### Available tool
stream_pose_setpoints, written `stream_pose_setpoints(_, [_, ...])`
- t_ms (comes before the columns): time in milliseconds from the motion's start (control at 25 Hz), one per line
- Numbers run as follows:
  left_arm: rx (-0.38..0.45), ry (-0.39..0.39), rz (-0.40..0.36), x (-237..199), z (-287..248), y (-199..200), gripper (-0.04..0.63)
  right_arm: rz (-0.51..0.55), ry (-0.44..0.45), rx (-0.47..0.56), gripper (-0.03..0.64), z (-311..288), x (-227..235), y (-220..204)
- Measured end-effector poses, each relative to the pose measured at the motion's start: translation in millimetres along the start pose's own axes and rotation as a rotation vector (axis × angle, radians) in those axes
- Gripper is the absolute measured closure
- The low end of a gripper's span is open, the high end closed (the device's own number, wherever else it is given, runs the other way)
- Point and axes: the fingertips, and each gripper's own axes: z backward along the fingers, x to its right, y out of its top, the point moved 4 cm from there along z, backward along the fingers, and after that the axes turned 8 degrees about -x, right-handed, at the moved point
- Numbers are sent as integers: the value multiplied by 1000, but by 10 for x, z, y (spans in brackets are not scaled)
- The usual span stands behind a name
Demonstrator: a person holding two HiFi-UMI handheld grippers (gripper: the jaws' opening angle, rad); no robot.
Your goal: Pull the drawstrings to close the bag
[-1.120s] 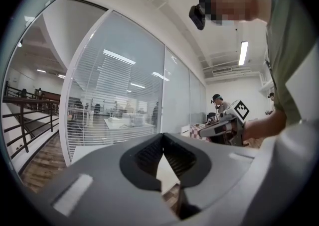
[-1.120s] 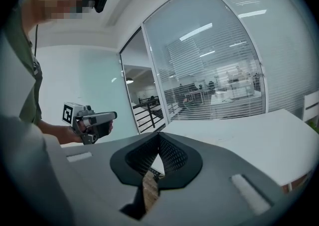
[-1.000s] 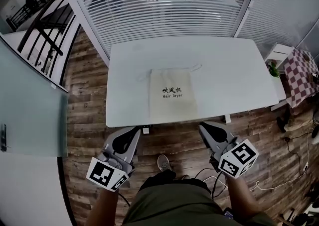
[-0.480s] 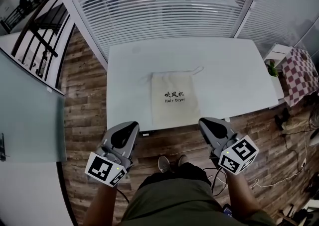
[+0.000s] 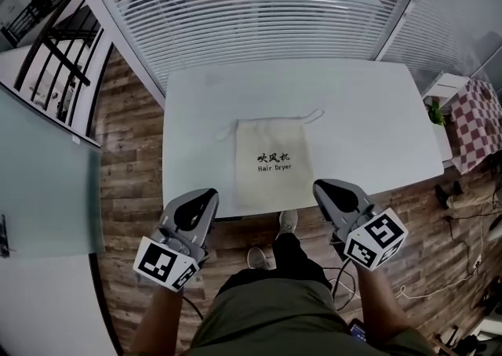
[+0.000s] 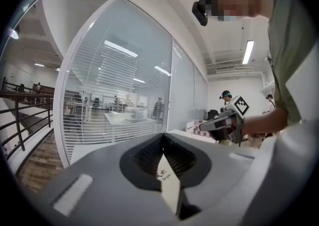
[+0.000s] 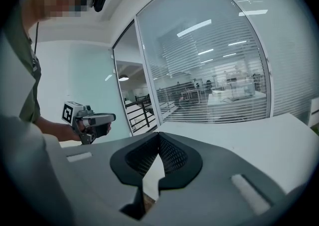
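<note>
A beige drawstring bag (image 5: pixel 273 162) with black print lies flat on the white table (image 5: pixel 369 119), its mouth at the far end. One drawstring loop (image 5: pixel 313 117) trails off the far right corner, another (image 5: pixel 224 133) off the far left. Both grippers hover off the table's near edge, apart from the bag. My left gripper (image 5: pixel 205 196) is shut and empty; in the left gripper view its jaws (image 6: pixel 163 138) meet, with the bag (image 6: pixel 167 182) visible past them. My right gripper (image 5: pixel 323 187) is shut and empty too, its tips (image 7: pixel 158 136) touching.
A glass wall with blinds (image 5: pixel 259 9) runs behind the table. Wooden floor (image 5: pixel 129 150) surrounds it, with a black railing (image 5: pixel 55 41) at far left. A checkered cloth (image 5: pixel 478 123) and a small white stand (image 5: pixel 441 88) sit at right. The person's shoes (image 5: pixel 286 221) are below the table edge.
The table and bag have drawn slightly nearer to both grippers, which now reach the table's front edge. The bag has not shifted on the table. Both grippers stay shut.
</note>
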Motion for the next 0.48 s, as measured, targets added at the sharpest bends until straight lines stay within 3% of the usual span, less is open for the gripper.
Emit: stream_pose_setpoints(480, [-100, 65, 38, -380, -1023, -55, 589, 52, 33, -96, 607, -569, 1160, -94])
